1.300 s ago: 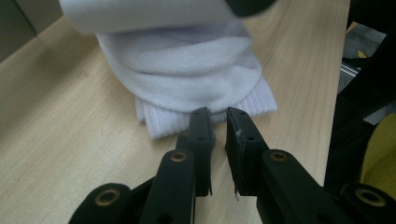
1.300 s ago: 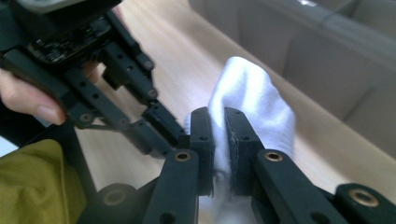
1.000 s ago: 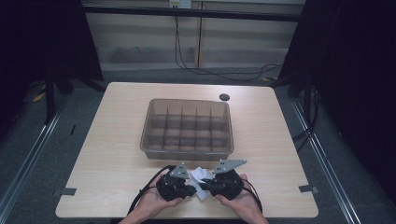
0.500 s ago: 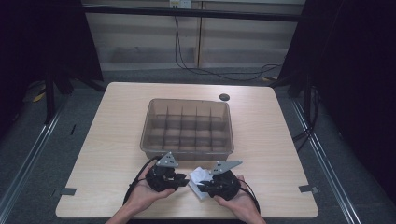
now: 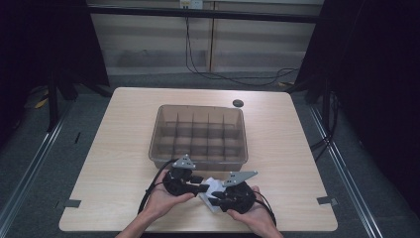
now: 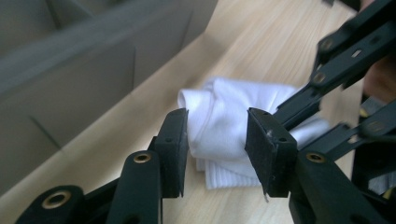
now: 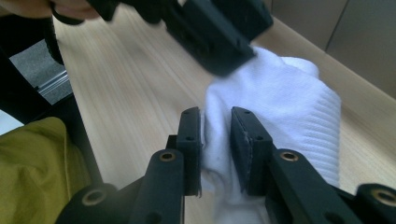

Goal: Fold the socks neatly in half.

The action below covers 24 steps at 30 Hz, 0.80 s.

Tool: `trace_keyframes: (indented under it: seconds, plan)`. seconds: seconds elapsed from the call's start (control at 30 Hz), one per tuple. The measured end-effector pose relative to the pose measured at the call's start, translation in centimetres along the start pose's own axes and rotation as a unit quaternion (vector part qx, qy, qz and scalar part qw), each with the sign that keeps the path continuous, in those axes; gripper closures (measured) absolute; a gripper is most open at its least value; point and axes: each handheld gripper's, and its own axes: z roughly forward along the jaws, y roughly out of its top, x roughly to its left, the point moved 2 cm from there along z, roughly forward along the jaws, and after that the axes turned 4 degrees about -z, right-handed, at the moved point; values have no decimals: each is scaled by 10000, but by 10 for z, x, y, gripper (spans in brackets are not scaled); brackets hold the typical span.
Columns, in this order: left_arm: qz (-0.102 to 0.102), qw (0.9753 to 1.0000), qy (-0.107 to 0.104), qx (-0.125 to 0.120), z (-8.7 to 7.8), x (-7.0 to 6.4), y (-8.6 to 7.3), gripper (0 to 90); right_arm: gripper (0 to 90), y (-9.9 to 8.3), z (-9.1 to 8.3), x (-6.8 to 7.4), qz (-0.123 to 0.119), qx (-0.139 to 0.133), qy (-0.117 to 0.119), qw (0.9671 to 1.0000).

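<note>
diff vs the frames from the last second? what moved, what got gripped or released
The left gripper drew back toward the table's left and near edge, away from the right gripper, then returned to the white cloth; its jaws now stand open around a fold. The right gripper shifted slightly right and is shut on the cloth. The cloth barely moved. The divided bin and the small dark disc stayed put.

A: High view is looking forward and down from above the desk [image 5: 119, 148], far off.

B: Tool views are riding low and close, facing each other; all three are sharing the white cloth [image 6: 224, 116] beside the divided bin [image 5: 200, 134].
</note>
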Motion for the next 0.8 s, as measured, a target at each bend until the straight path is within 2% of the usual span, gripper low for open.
trace_keyframes:
  seconds: [0.13,0.27,0.37,0.47,0.53,0.67,0.8]
  plan:
    - [107,9999,40,51,0,-1,-2,681,673,1,-3,0,19,-45,23,10000]
    - [146,9999,37,69,2,-3,-5,680,608,4,-13,-2,110,-212,-48,9997]
    - [192,9997,82,100,3,-4,-5,672,623,7,-21,-5,164,-374,-73,9991]
    - [250,9996,102,123,2,-4,-5,669,668,9,-27,-12,294,-434,-265,9983]
    - [243,9996,99,105,3,-5,-6,669,636,8,-27,-16,371,-382,-374,9979]
    - [338,9992,112,165,4,-8,-8,689,518,1,-18,-17,362,-122,-372,9986]
    - [356,9992,90,166,4,-8,-8,781,403,-4,-10,-14,348,20,-353,9988]
